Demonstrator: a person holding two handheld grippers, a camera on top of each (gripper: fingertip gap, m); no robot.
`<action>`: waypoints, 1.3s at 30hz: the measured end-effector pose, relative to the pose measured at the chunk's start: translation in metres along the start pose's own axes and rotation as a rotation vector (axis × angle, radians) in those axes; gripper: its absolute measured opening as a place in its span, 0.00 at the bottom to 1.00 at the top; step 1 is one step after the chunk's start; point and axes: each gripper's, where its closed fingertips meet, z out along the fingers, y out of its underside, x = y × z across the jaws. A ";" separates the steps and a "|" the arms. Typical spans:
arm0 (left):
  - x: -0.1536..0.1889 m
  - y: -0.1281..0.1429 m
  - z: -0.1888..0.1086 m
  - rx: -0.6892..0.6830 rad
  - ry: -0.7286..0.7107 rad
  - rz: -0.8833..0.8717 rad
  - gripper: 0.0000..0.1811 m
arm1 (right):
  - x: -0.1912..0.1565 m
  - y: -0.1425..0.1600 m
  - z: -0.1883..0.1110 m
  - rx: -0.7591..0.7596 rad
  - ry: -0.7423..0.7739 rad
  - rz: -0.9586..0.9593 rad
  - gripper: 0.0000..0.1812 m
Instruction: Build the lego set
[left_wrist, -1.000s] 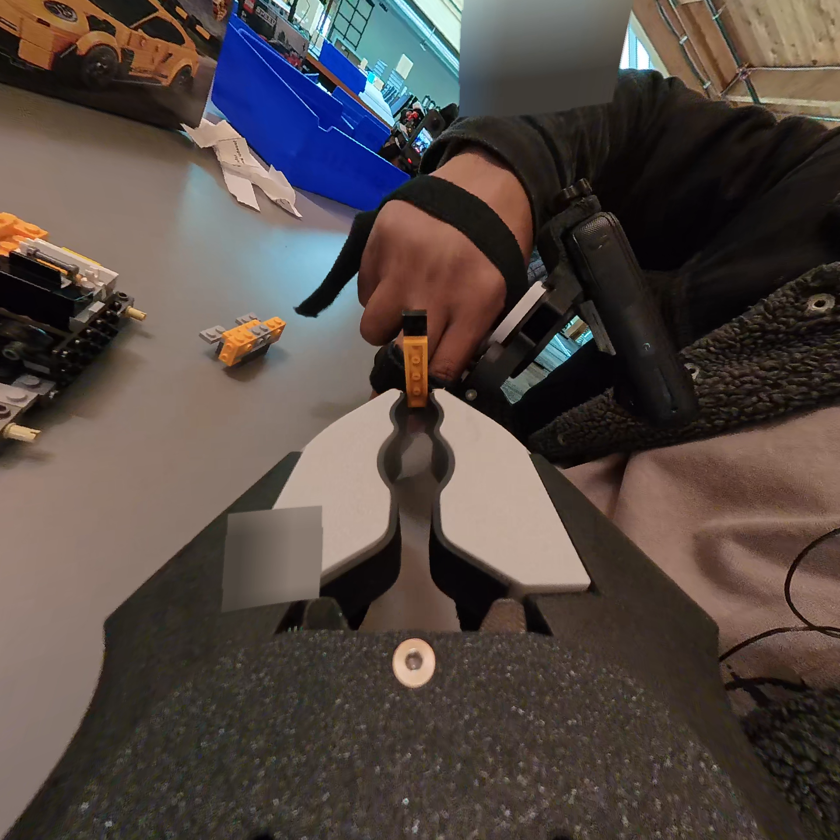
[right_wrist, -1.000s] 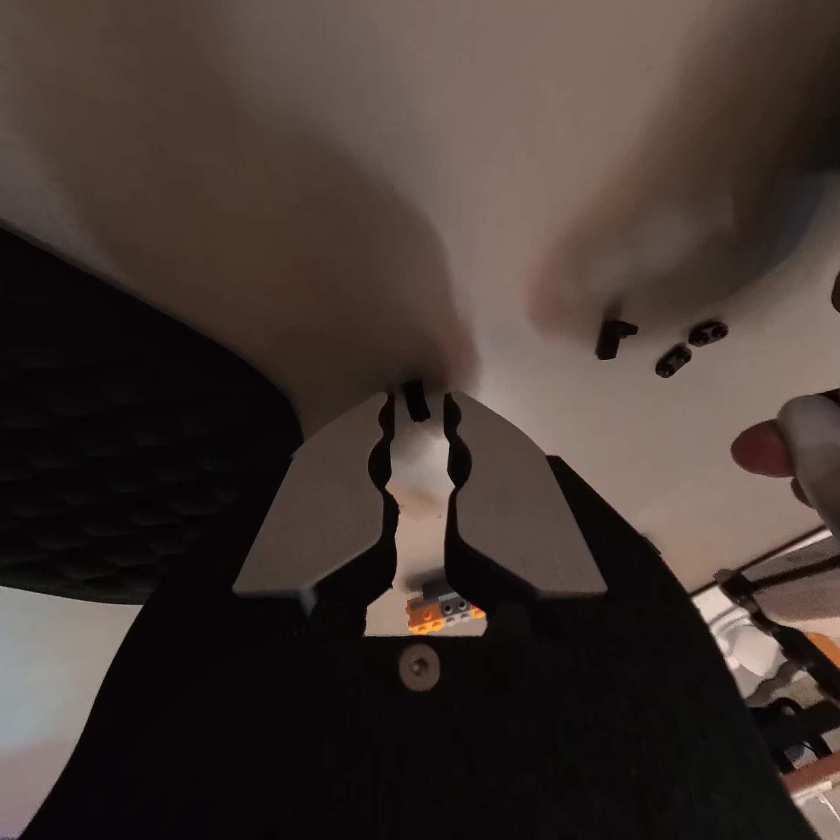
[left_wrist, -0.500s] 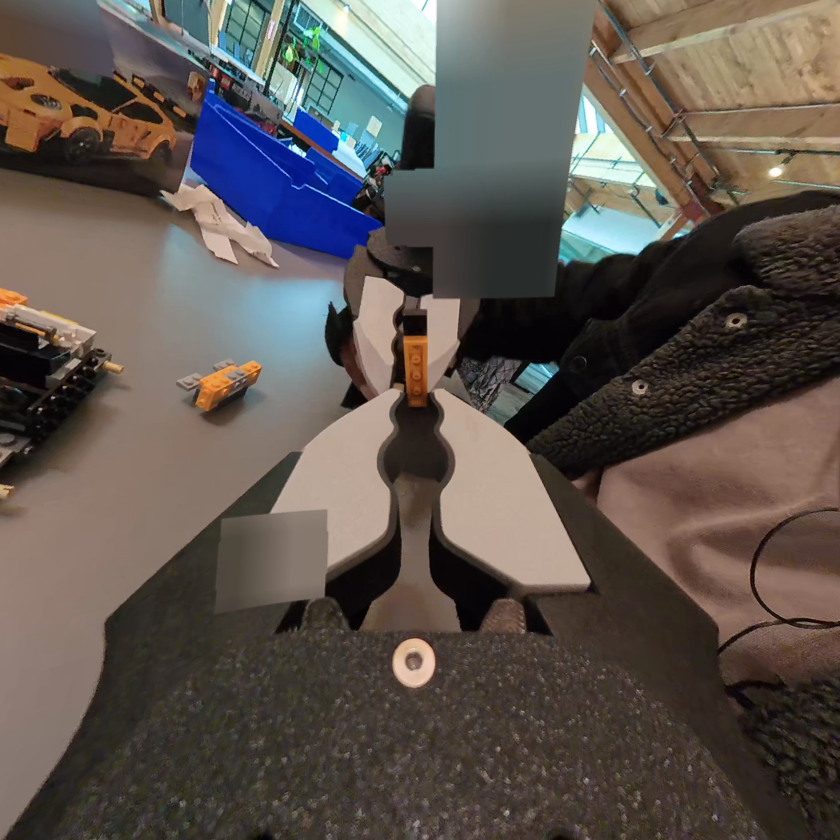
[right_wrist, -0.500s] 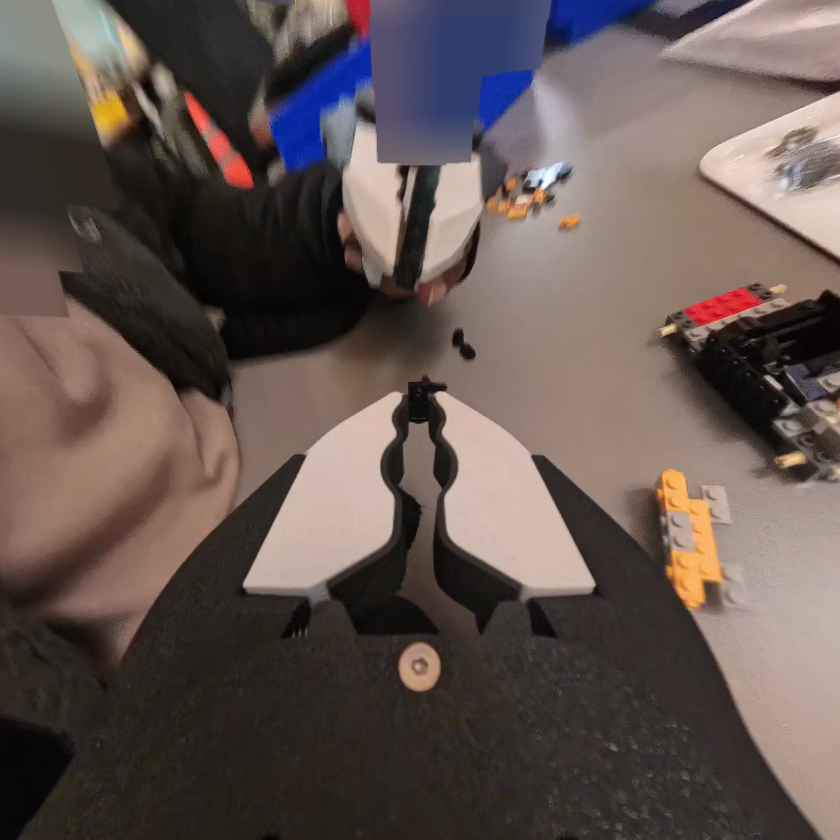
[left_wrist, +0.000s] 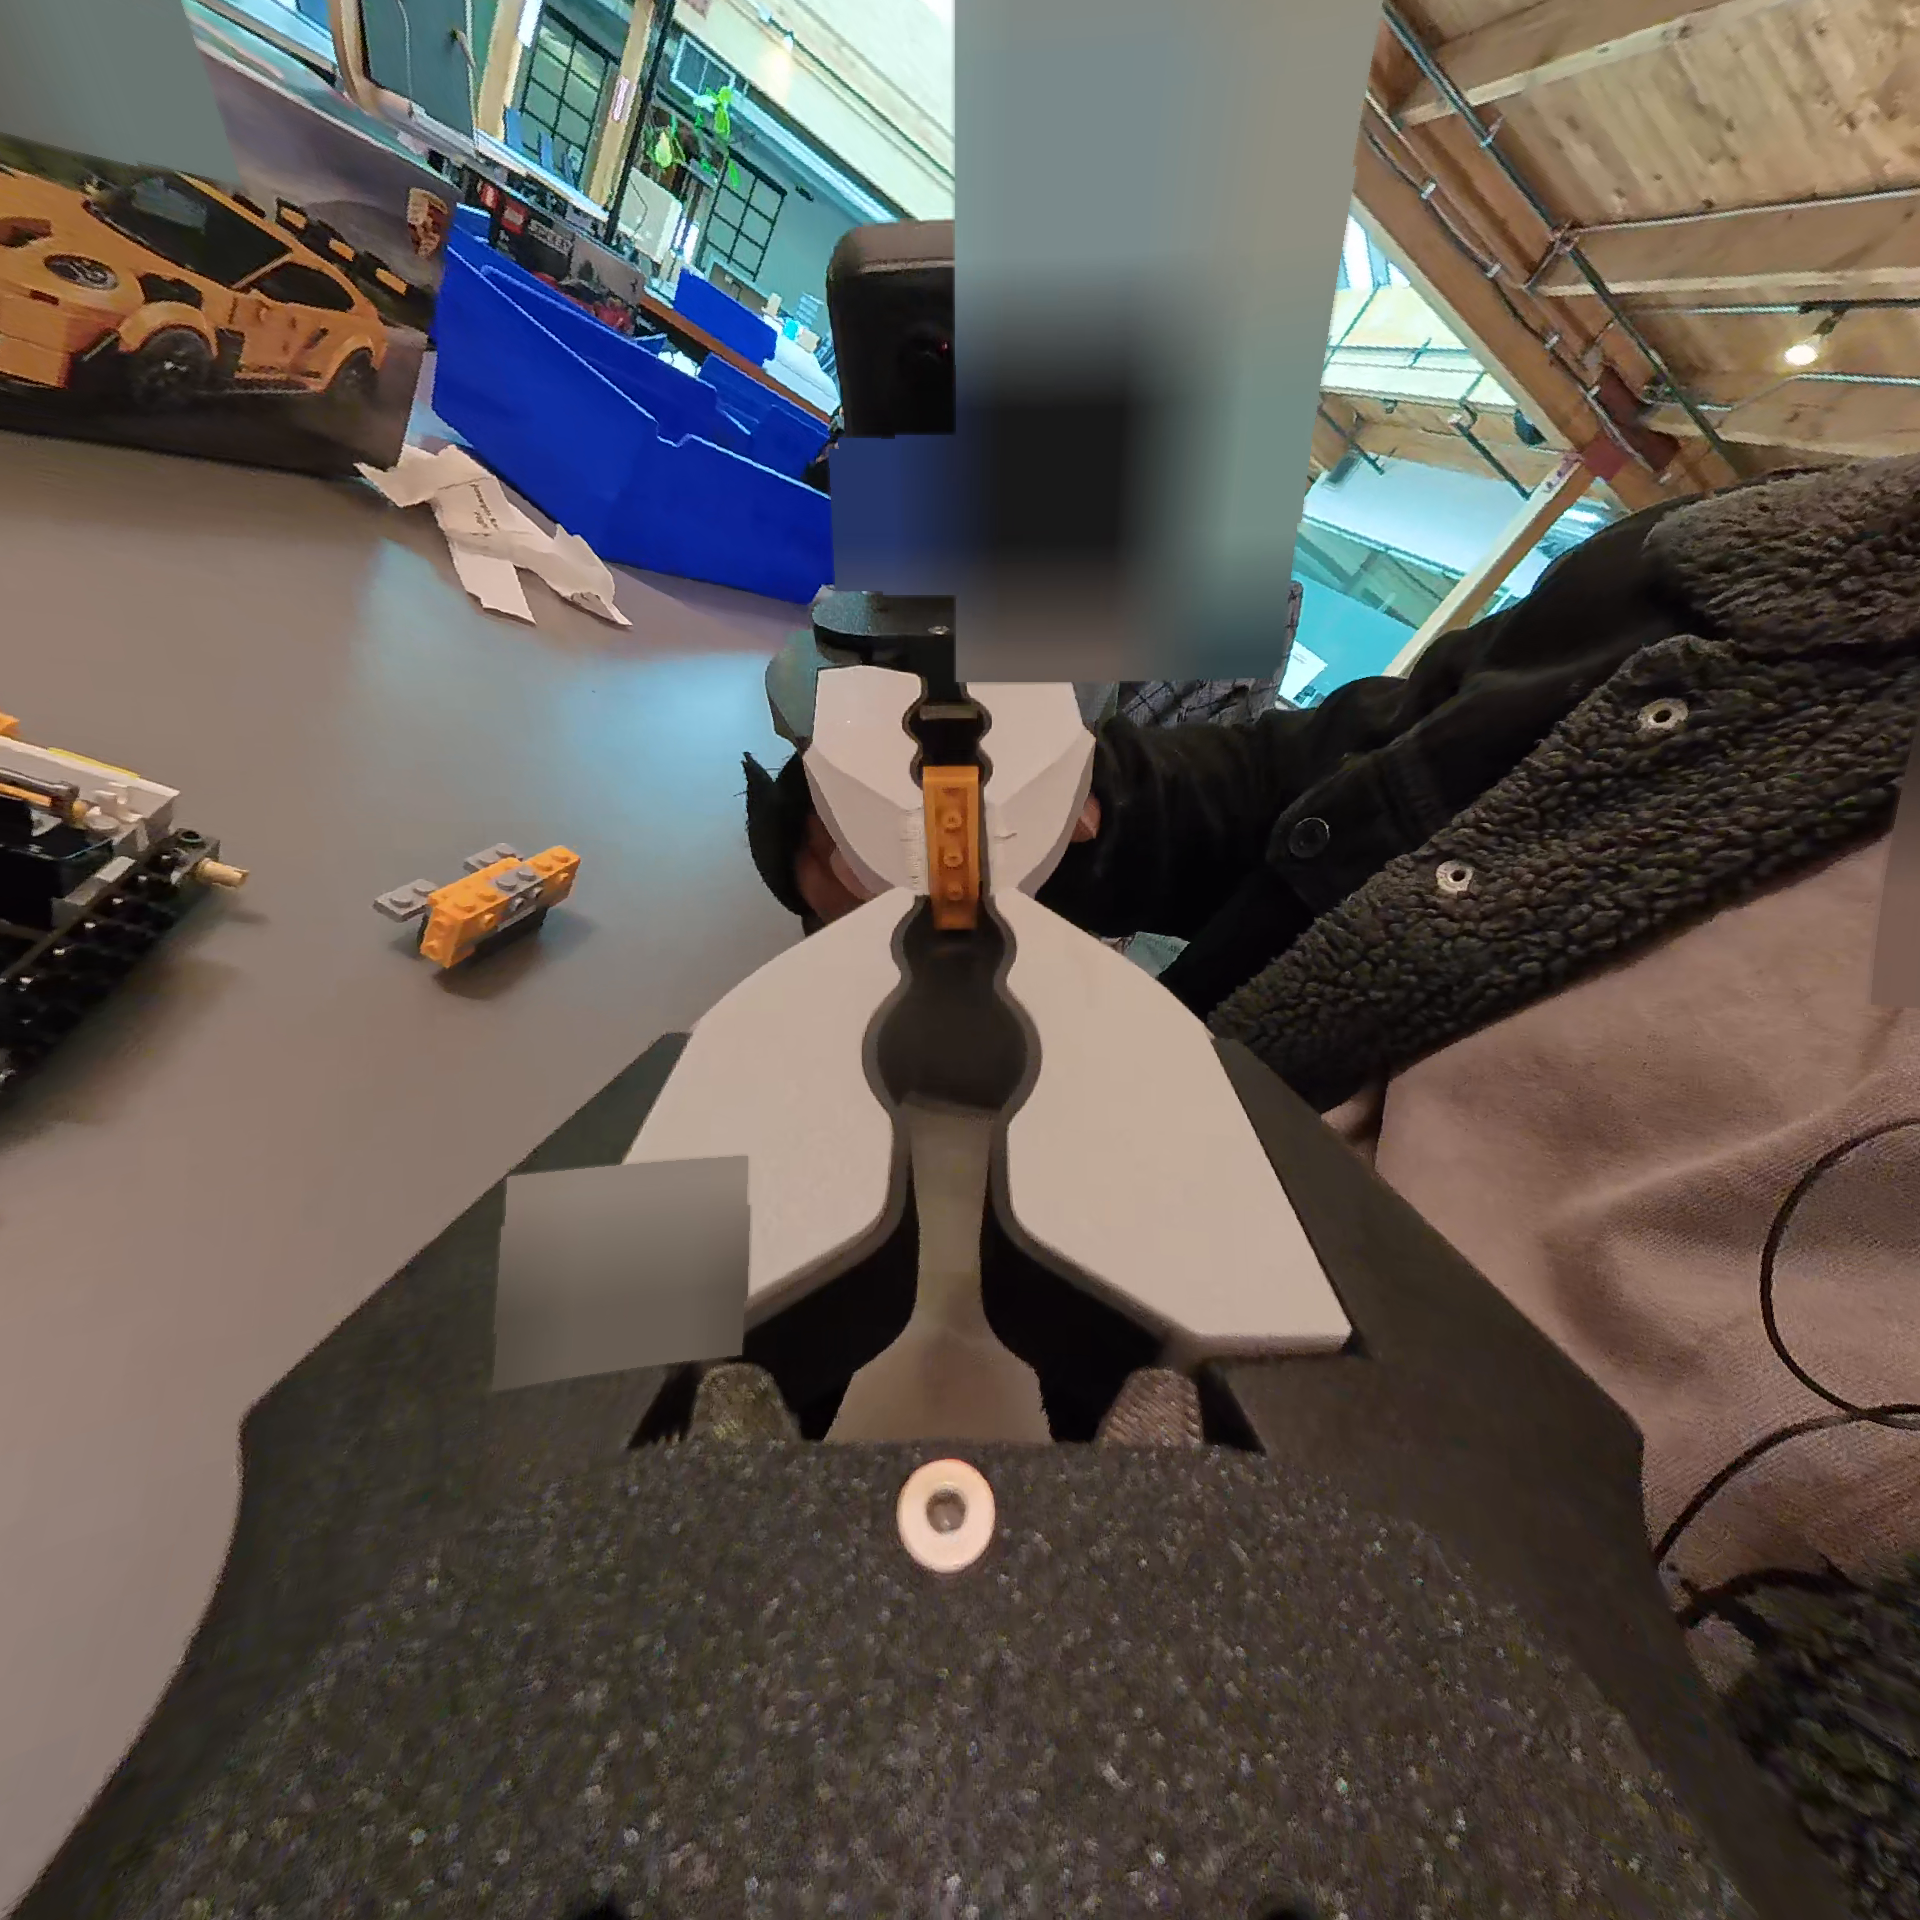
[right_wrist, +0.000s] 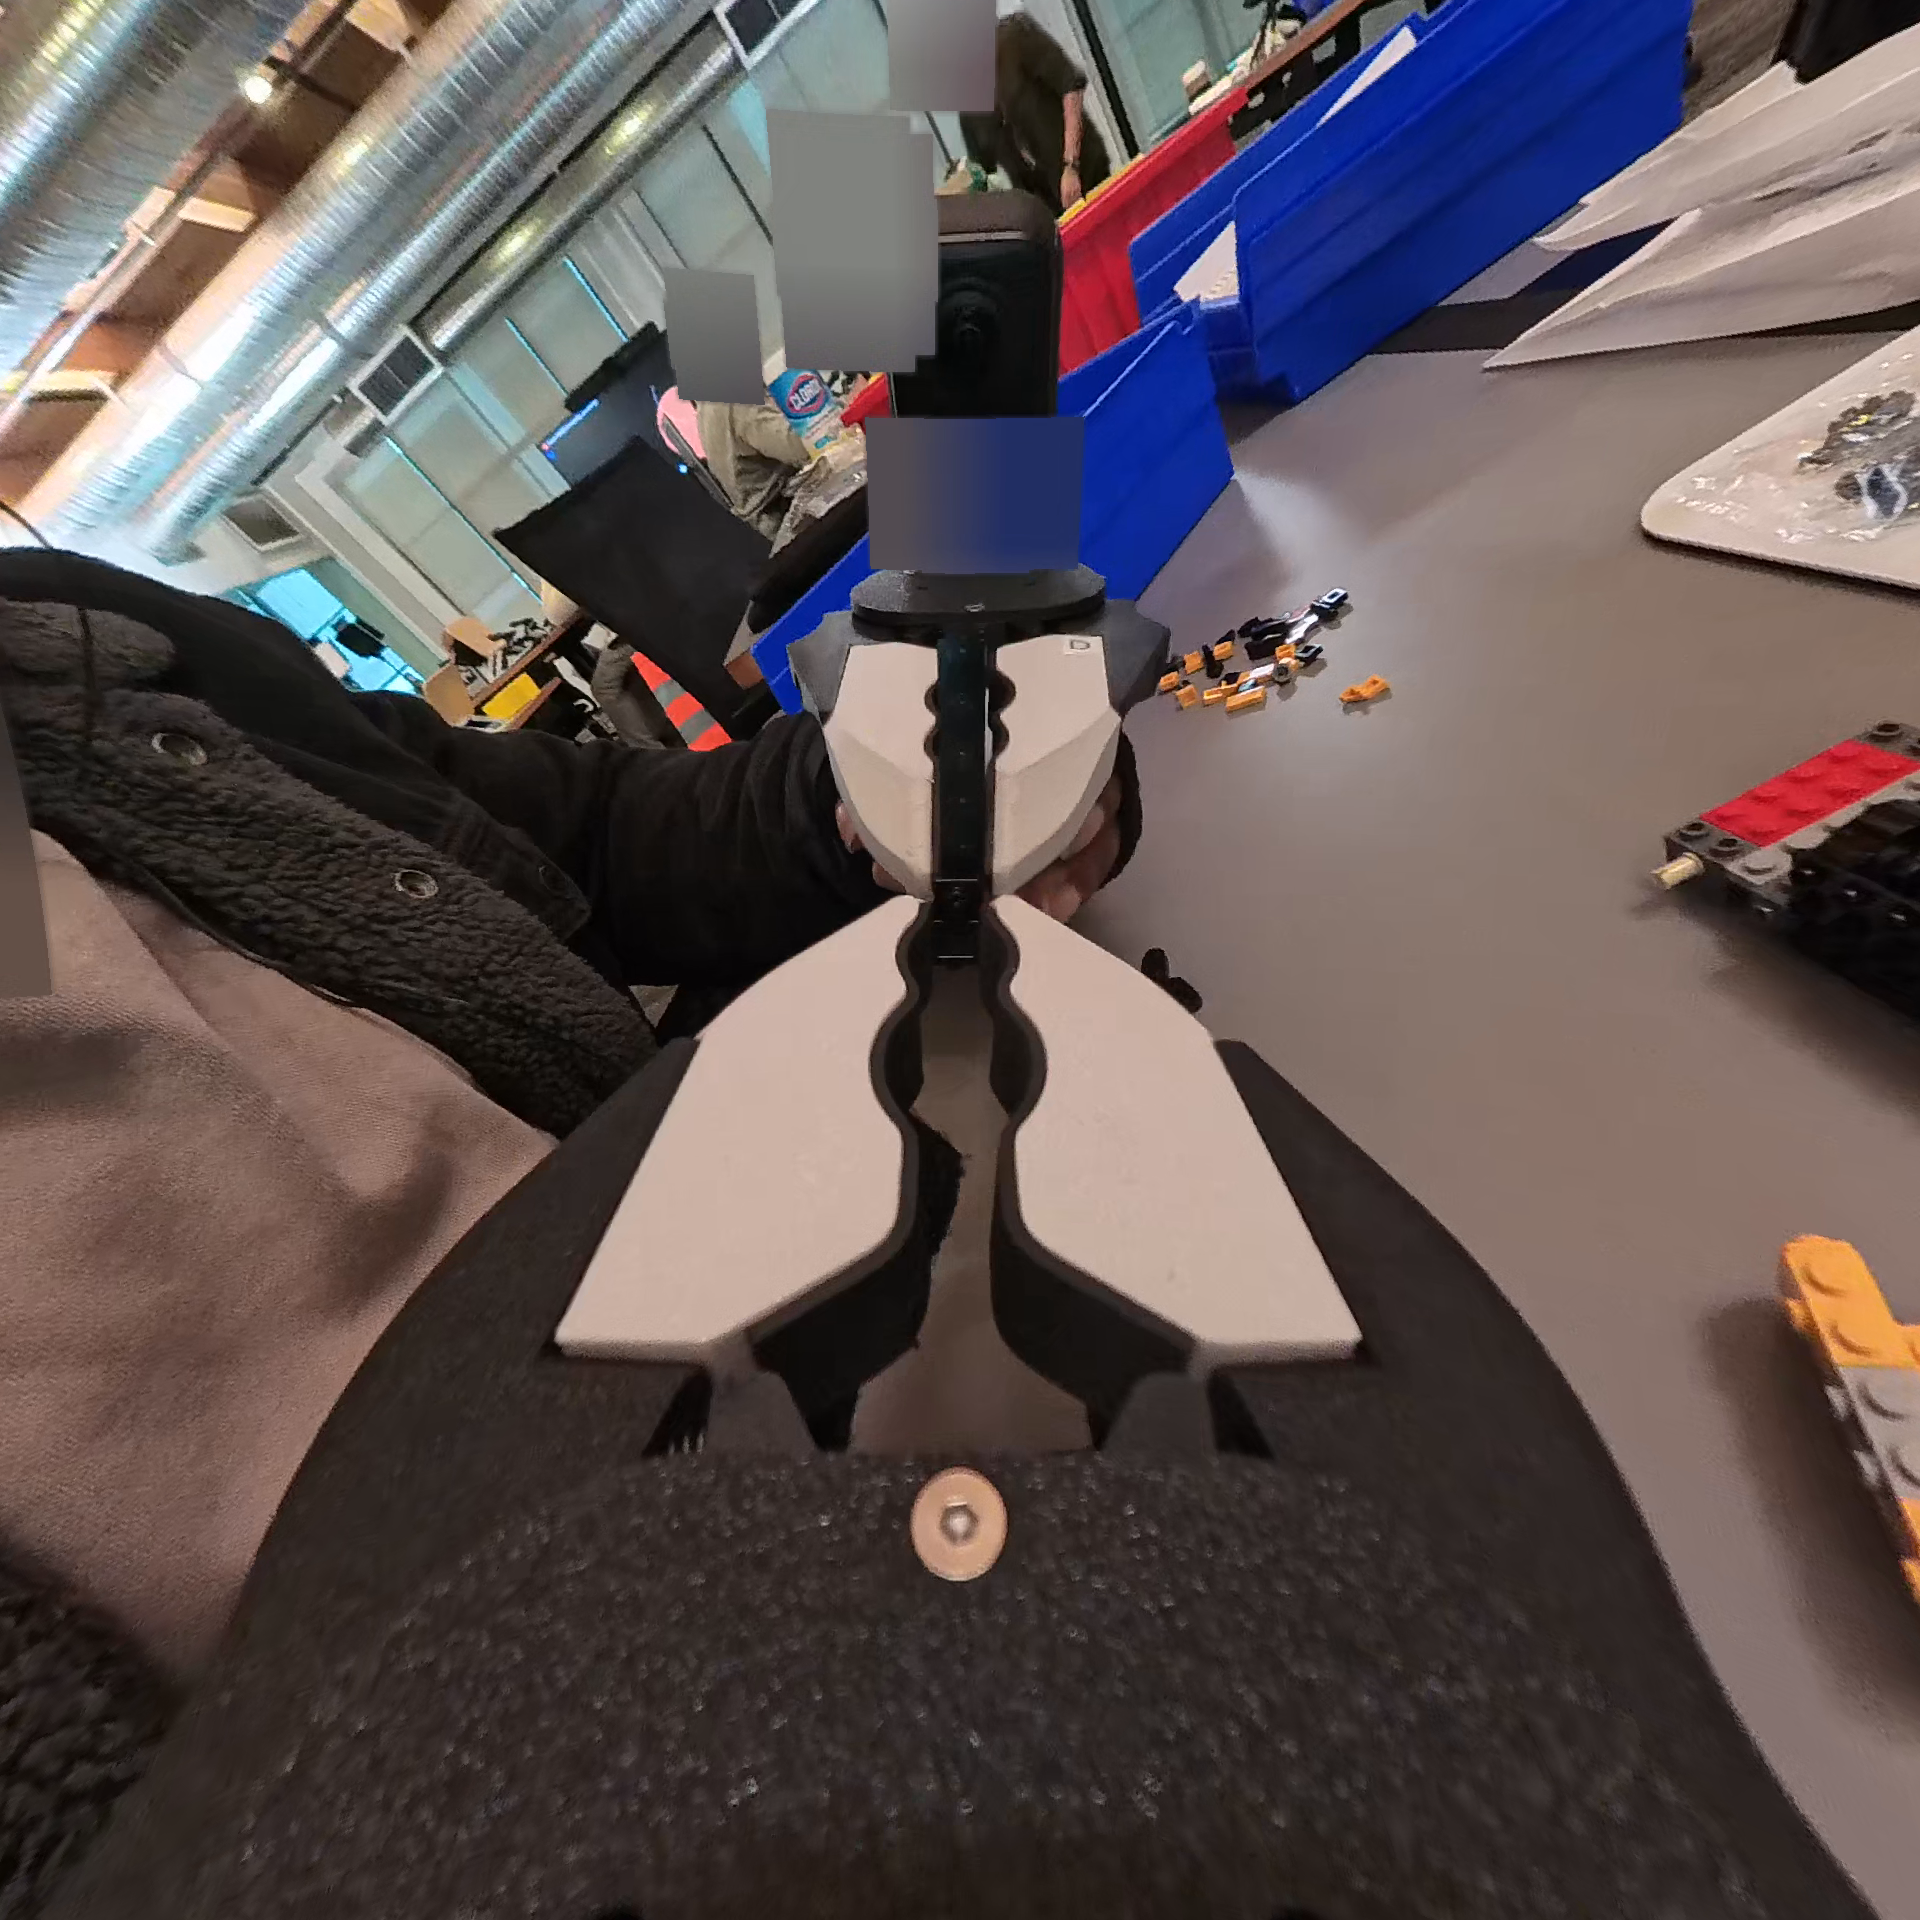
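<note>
Lego plate, a narrow orange strip, stands upright at centre frame in the left view, pinched at its lower end by the left claw; the right claw now faces it tip to tip, where a second ago only the hand and handle showed there. On the grey surface at mid-left lie a small orange-and-grey subassembly and, at the left edge, the black chassis. In the right view, the right claw grips a small black piece at centre, which half a second ago sat well short of the left claw and now meets it. Chassis sits at right, loose parts upper right. Both pieces seem lined up, so pressing them together looks imminent.
</note>
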 end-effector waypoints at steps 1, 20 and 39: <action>0.000 0.000 0.000 -0.001 -0.002 0.001 0.04 | 0.000 0.001 0.000 -0.004 0.003 -0.006 0.04; 0.013 0.002 0.007 -0.010 0.028 0.052 0.04 | -0.011 0.011 0.009 -0.078 0.027 -0.080 0.04; 0.018 -0.003 0.003 0.007 0.087 0.004 0.04 | -0.016 0.004 0.006 -0.114 -0.004 -0.054 0.04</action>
